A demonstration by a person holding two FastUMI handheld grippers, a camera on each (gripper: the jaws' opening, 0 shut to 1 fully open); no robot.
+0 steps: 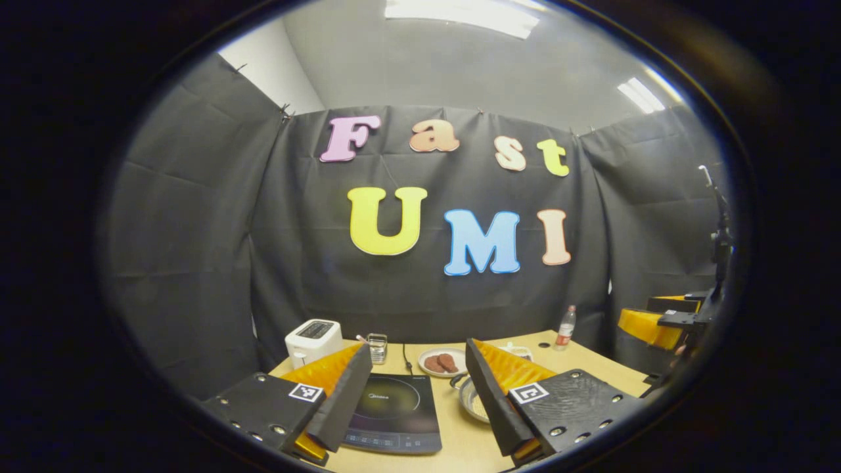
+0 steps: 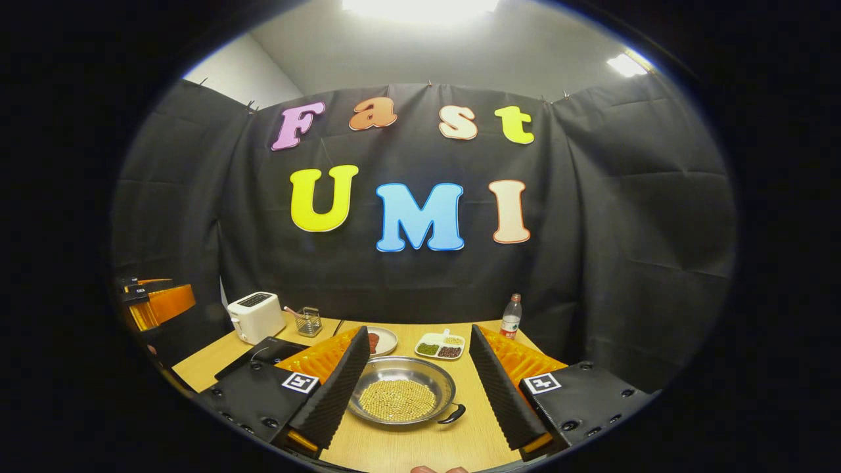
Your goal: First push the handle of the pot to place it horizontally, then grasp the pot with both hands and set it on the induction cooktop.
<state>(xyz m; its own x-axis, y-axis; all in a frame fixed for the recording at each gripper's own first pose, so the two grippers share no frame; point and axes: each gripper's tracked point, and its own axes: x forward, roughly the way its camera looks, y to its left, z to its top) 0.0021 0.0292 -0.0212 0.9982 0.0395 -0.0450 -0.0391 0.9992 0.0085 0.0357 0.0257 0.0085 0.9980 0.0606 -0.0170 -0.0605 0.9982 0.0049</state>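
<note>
In the right gripper view a shallow steel pot (image 2: 402,397) full of yellow beans sits on the wooden table (image 2: 407,450), its short black handle (image 2: 454,414) pointing toward the near right. My right gripper (image 2: 418,338) hovers open above and before the pot, which lies between its fingers. The black induction cooktop (image 1: 394,410) lies flat to the pot's left; its corner (image 2: 266,351) also peeks out behind the right gripper's finger. My left gripper (image 1: 417,351) is open over the cooktop. One of its fingers (image 1: 489,394) hides most of the pot (image 1: 474,402).
A white toaster (image 2: 255,316), a wire cup (image 2: 307,322), a plate of meat patties (image 1: 441,362), a divided dish of beans (image 2: 440,345) and a bottle (image 2: 511,315) stand along the table's back. The other gripper appears at each view's edge (image 1: 657,325) (image 2: 158,303).
</note>
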